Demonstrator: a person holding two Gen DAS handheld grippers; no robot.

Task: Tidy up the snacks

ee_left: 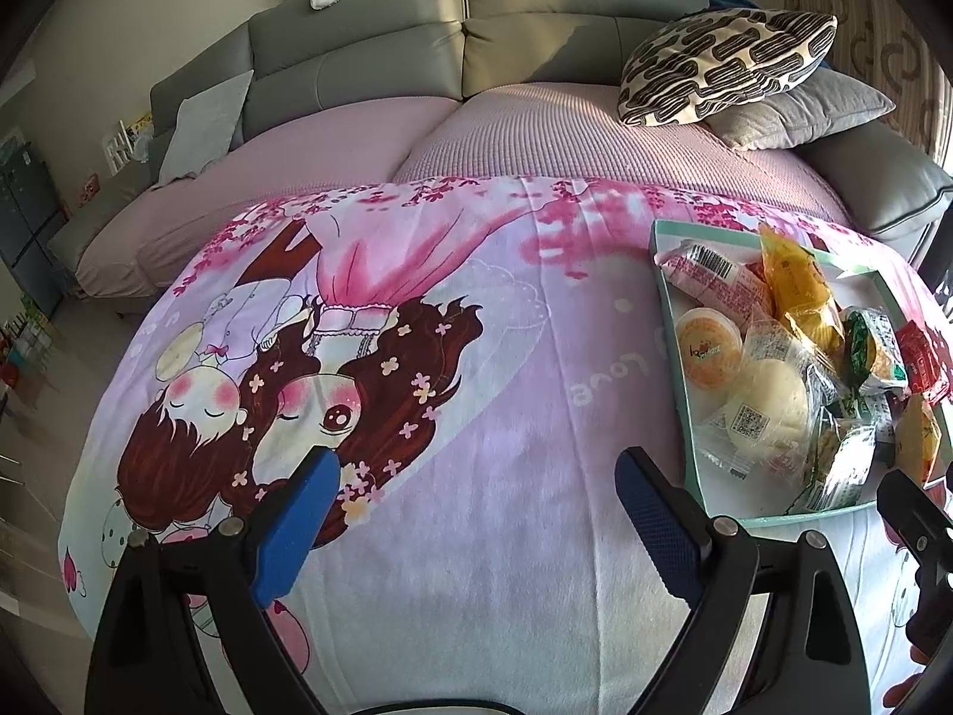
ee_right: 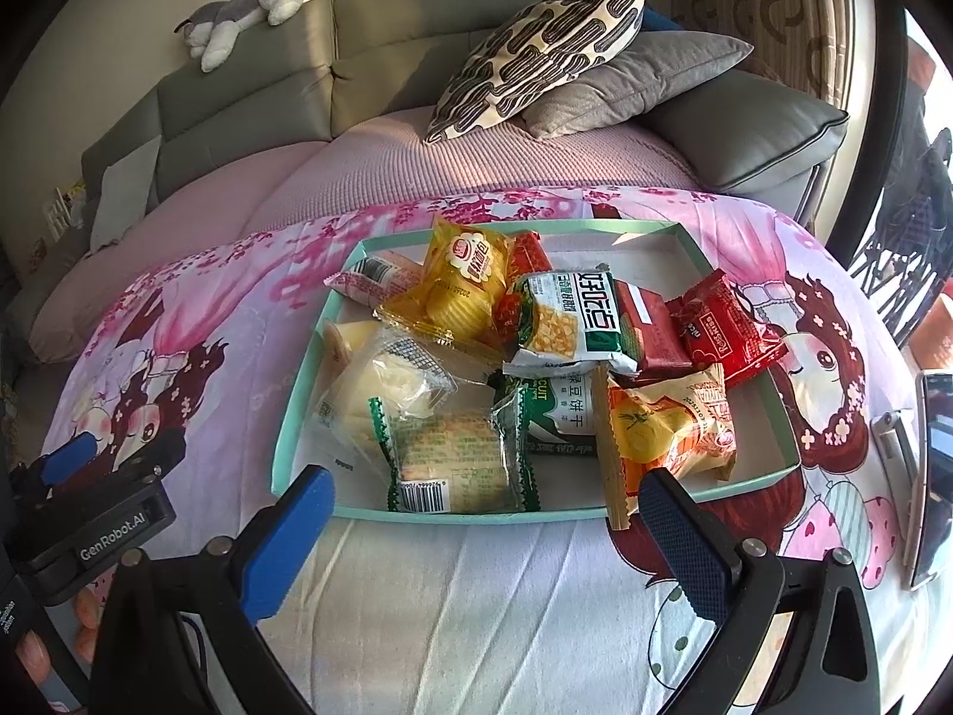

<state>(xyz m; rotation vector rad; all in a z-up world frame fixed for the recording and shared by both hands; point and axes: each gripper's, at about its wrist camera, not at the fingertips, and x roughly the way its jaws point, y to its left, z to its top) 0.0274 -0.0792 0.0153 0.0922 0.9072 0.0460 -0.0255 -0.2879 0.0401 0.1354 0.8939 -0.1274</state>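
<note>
A shallow mint-green tray [ee_right: 298, 399] [ee_left: 676, 322] lies on a pink cartoon-print cloth [ee_left: 476, 417] and holds several wrapped snacks. Among them are a yellow cake pack [ee_right: 461, 277], a green and white biscuit pack [ee_right: 572, 316], red packs [ee_right: 723, 328], an orange pack [ee_right: 667, 429], a clear-wrapped bun [ee_right: 381, 381] [ee_left: 768, 399] and a jelly cup [ee_left: 712, 345]. My right gripper [ee_right: 485, 491] hovers open just in front of the tray's near rim, with nothing between its blue pads. My left gripper [ee_left: 476, 471] stands open over bare cloth, left of the tray, and its body also shows as the left gripper [ee_right: 89, 476] in the right wrist view.
A grey sofa [ee_left: 417, 59] with a pink cover runs behind the cloth. A patterned pillow [ee_right: 536, 53] lies on a grey cushion [ee_right: 637, 80] at the back right, and a plush toy [ee_right: 250, 6] on the backrest. A phone-like device [ee_right: 929, 476] rests at the cloth's right edge.
</note>
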